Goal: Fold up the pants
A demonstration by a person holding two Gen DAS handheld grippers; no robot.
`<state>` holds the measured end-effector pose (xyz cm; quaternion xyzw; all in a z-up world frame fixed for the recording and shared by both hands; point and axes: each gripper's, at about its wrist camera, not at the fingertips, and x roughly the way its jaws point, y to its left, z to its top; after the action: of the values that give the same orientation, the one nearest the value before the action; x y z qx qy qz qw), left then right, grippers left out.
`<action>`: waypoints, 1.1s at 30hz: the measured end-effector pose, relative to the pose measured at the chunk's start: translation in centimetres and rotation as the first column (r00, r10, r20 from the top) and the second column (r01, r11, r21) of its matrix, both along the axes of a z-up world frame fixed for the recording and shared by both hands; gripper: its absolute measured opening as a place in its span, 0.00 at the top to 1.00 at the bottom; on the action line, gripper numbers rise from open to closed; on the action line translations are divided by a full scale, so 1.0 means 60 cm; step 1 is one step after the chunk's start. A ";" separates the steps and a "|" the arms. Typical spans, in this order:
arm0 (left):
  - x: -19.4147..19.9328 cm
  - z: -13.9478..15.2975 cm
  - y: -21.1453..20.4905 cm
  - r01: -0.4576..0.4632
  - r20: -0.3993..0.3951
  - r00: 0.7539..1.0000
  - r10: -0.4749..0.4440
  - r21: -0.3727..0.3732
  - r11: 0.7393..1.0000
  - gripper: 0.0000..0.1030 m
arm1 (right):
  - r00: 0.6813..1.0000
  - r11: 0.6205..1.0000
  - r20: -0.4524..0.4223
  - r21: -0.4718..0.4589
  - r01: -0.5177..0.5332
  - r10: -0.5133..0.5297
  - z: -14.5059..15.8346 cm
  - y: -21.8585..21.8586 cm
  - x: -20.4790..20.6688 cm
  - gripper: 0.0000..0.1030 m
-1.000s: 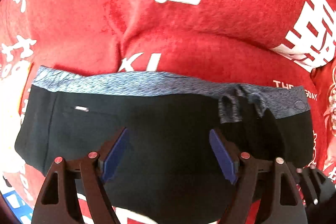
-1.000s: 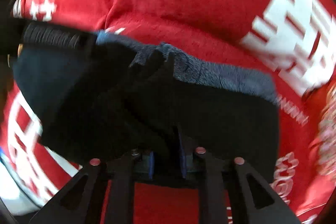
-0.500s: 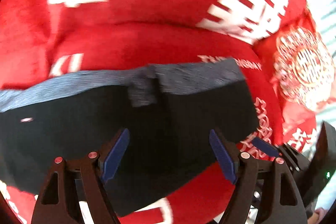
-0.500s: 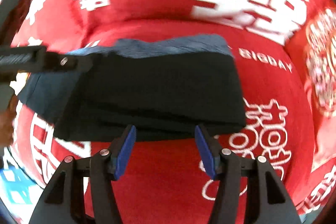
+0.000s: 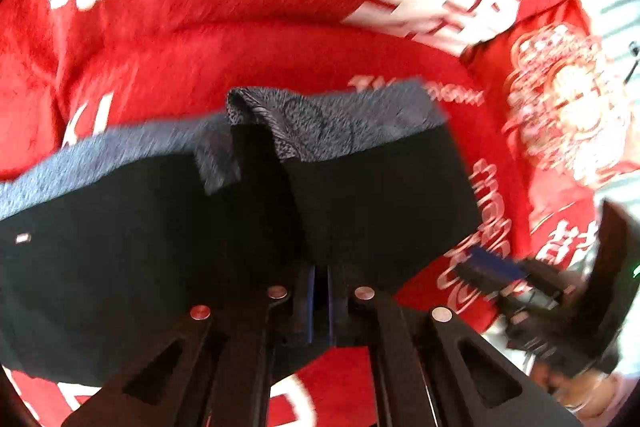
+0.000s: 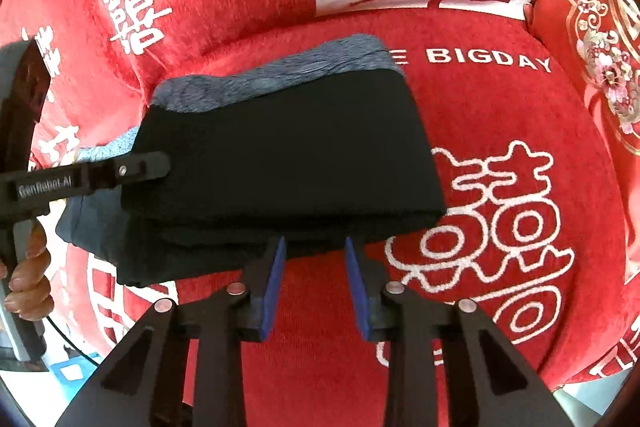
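While the left gripper (image 5: 319, 297) pinches the black pants (image 6: 288, 155) (grey knit waistband), the right gripper (image 6: 315, 285) gapes above the plush red blanket (image 6: 500, 99).

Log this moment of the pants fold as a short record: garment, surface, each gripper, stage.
garment: black pants with a grey waistband, lying folded in layers
surface: red sofa cover with white characters and the print BIGDAY
left gripper: blue pads pressed together on the near edge of the pants; it reaches in from the left in the right wrist view
right gripper: jaws apart, tips at the near edge of the fold, holding nothing
stage: pants partly folded, left side gripped, right side released
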<state>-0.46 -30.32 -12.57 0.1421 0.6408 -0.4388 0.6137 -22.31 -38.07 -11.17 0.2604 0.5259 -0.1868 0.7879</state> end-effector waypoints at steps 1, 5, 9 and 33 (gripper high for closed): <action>-0.003 -0.016 0.006 -0.003 -0.004 1.000 0.004 0.027 1.000 0.95 | 1.000 1.000 -0.002 0.006 -0.004 0.004 -0.002 -0.001 -0.001 0.67; -0.021 -0.033 0.020 -0.024 0.028 0.999 0.023 0.026 0.999 0.95 | 1.000 0.999 0.000 0.033 -0.011 0.011 -0.005 -0.011 0.001 0.67; -0.022 -0.028 0.023 -0.071 0.042 0.997 0.069 0.030 0.997 0.95 | 0.999 0.999 0.044 0.032 -0.010 0.009 0.009 -0.042 0.016 0.67; -0.013 0.019 0.149 -0.511 0.258 0.853 0.453 0.237 0.826 0.20 | 0.948 0.942 -0.013 0.112 -0.316 0.319 -0.030 0.022 0.155 0.49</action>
<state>-1.24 -21.40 -11.45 0.1068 0.6526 -0.1517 0.7347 -13.02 -36.78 -12.96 0.2117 0.5827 -0.0327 0.7840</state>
